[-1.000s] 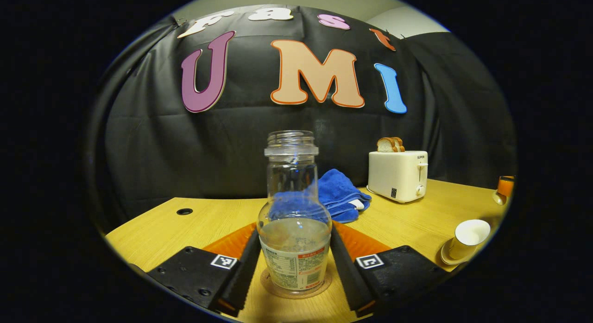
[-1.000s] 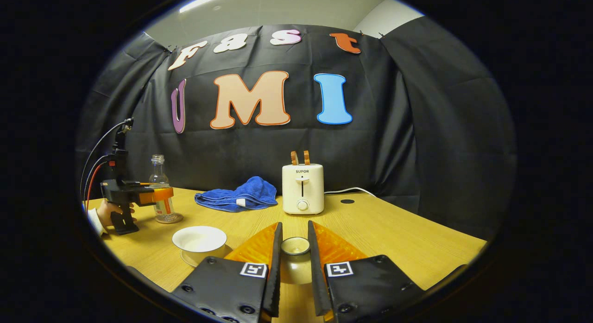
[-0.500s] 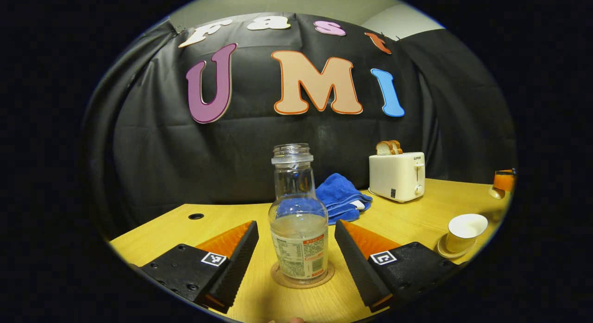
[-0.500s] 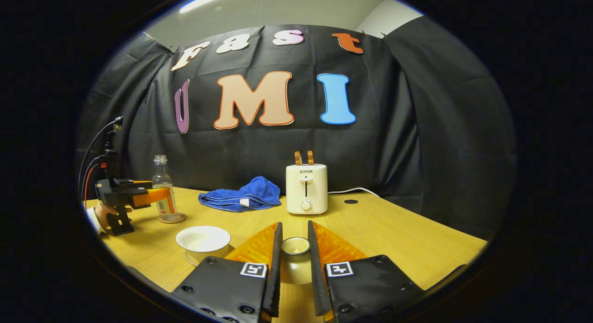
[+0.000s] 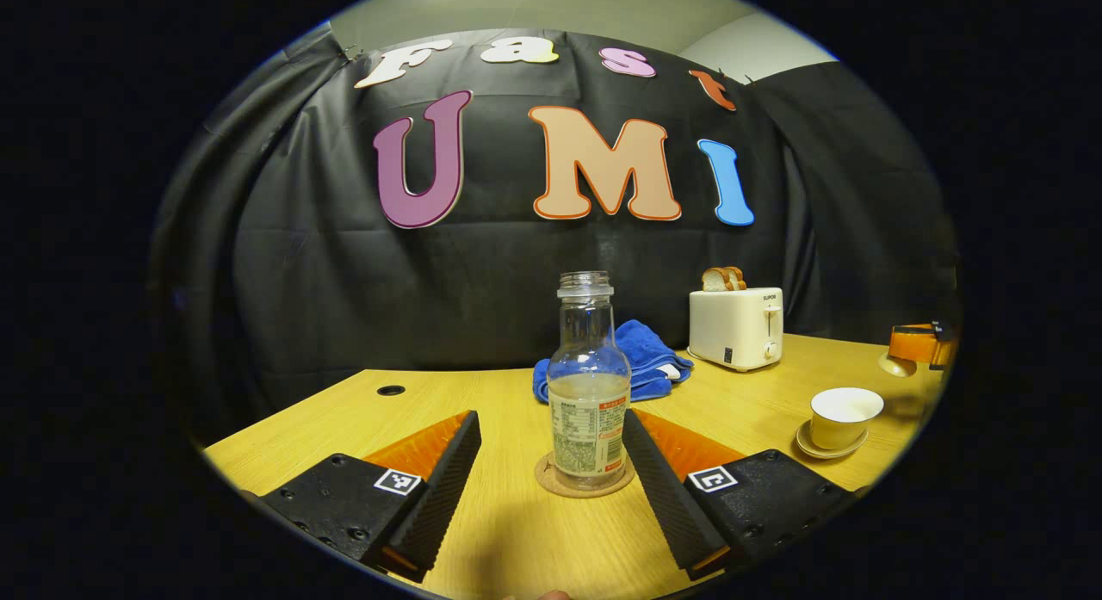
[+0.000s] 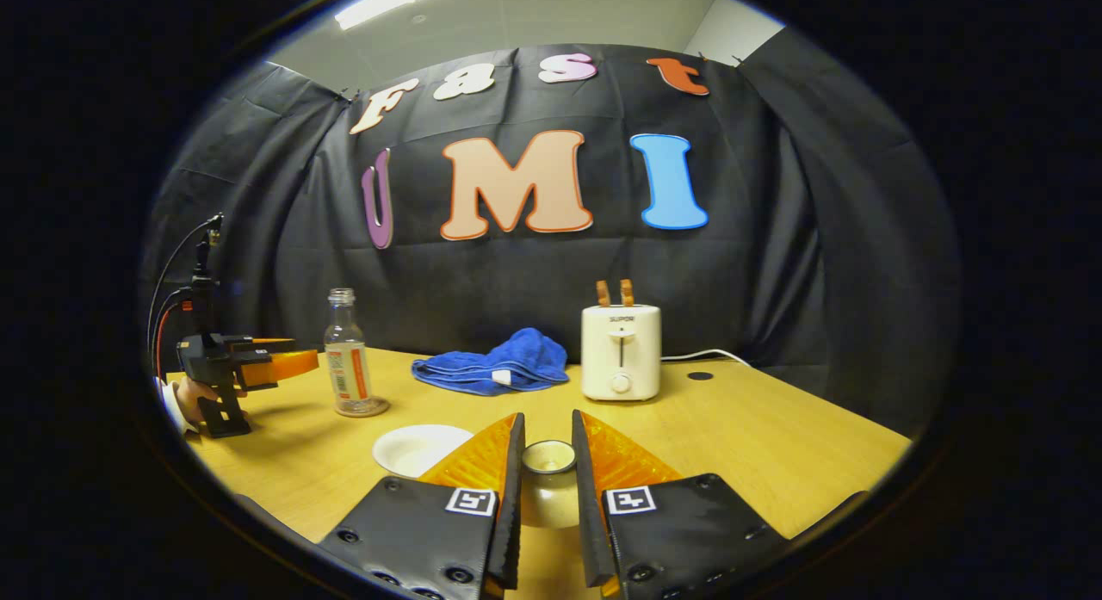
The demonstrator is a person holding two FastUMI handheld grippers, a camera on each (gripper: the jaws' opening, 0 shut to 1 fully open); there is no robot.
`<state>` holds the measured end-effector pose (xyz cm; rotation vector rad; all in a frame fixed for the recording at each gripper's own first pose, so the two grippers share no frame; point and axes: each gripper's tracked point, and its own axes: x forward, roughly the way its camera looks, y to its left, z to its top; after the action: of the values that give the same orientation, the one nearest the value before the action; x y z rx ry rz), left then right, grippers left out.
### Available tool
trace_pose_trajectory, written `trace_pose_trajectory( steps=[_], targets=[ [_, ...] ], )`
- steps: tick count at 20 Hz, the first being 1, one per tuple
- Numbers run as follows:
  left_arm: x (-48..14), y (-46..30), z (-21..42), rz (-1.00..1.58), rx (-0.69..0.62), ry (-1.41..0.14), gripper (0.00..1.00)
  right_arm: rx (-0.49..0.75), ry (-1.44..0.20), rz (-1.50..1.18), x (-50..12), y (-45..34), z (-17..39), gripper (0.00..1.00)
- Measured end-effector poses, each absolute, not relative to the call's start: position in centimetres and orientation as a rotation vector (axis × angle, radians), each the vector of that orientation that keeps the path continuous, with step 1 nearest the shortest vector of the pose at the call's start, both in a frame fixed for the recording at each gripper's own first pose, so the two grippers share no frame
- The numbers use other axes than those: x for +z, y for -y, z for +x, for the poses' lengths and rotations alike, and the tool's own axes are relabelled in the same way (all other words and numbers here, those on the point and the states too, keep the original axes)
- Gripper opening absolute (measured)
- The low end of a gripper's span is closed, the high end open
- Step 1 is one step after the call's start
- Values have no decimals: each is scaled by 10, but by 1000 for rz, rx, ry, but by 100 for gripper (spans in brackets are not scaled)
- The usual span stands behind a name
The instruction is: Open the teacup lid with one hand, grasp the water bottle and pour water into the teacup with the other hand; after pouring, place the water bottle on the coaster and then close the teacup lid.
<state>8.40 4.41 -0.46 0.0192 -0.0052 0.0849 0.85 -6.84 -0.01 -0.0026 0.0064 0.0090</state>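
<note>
The clear water bottle (image 5: pixel 590 411), part full and uncapped, stands upright on the round coaster (image 5: pixel 584 482). My left gripper (image 5: pixel 549 421) is open just in front of the bottle, its fingers apart from the glass. Off to the right, the white teacup (image 5: pixel 842 413) sits open on its saucer. In the right gripper view, my right gripper (image 6: pixel 547 417) is shut on the teacup lid (image 6: pixel 549 490), held knob up just right of the teacup (image 6: pixel 417 448). The bottle (image 6: pixel 349 355) and the left gripper (image 6: pixel 274 366), held in a hand, are at the far left.
A white toaster (image 6: pixel 622 352) with bread slices stands at the back of the wooden table (image 6: pixel 758 445). A crumpled blue towel (image 6: pixel 495 368) lies left of it. The right gripper (image 5: pixel 921 343) shows at the far right edge of the left gripper view.
My left gripper opened off the bottle and drew back, leaving it on the coaster. My right gripper, still shut on the lid, swung left, bringing the teacup nearer its fingers.
</note>
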Motion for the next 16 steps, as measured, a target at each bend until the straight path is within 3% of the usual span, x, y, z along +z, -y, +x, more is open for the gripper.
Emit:
trace_pose_trajectory(
  steps=[9,16],
  targets=[
    [-8,-47,71,0,84,-5,96,211,-19,7,-3,-8,39,32],
    [-8,-47,71,0,84,-5,96,230,-87,-2,-15,-23,55,32]
  ],
)
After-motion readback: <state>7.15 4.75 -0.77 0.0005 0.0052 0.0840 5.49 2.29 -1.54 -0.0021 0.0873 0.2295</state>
